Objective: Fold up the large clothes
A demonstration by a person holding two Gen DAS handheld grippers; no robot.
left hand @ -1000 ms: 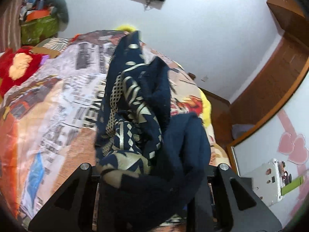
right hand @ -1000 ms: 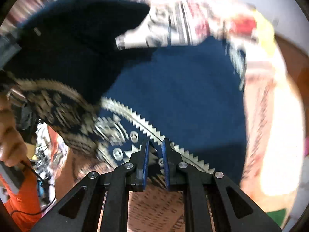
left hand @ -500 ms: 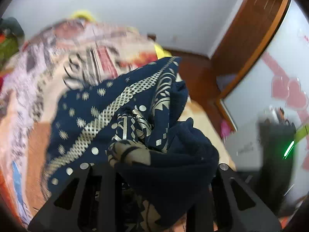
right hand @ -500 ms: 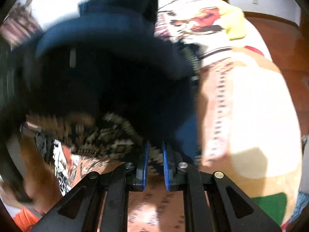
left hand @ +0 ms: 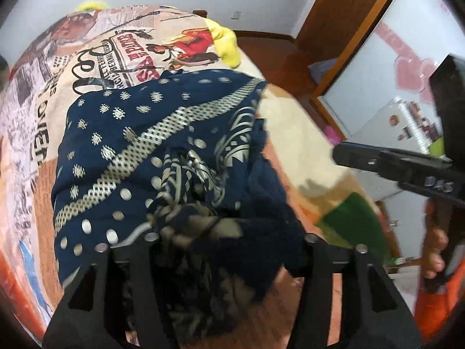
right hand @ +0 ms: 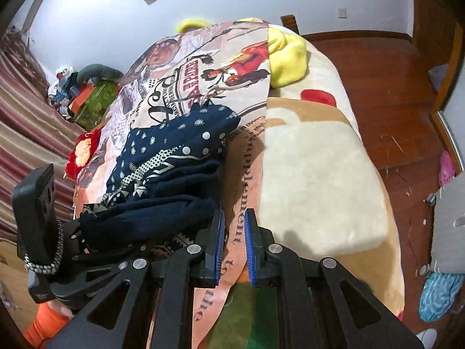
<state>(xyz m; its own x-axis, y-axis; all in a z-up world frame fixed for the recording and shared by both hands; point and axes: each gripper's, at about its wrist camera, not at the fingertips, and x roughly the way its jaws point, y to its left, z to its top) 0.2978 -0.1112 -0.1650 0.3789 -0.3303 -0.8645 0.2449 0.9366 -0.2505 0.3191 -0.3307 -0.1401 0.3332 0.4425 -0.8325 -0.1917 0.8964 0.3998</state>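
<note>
Folded navy patterned garment (left hand: 162, 151) lies on the printed bedspread (right hand: 314, 151); left gripper (left hand: 229, 244) jaws opening, bunched cloth between them; right gripper (right hand: 234, 250) fingers nearly pressed together, pinching nothing, just beside the garment.

The left gripper (left hand: 229, 241) points steeply down, its jaws opening with folded cloth bunched between them. The right gripper (right hand: 234, 250) also angles downward, its 2 blue-padded fingers (right hand: 217, 250) drawn close together with nothing between them. The hand (left hand: 434, 250) holding the right gripper wears an orange sleeve (right hand: 43, 324).
</note>
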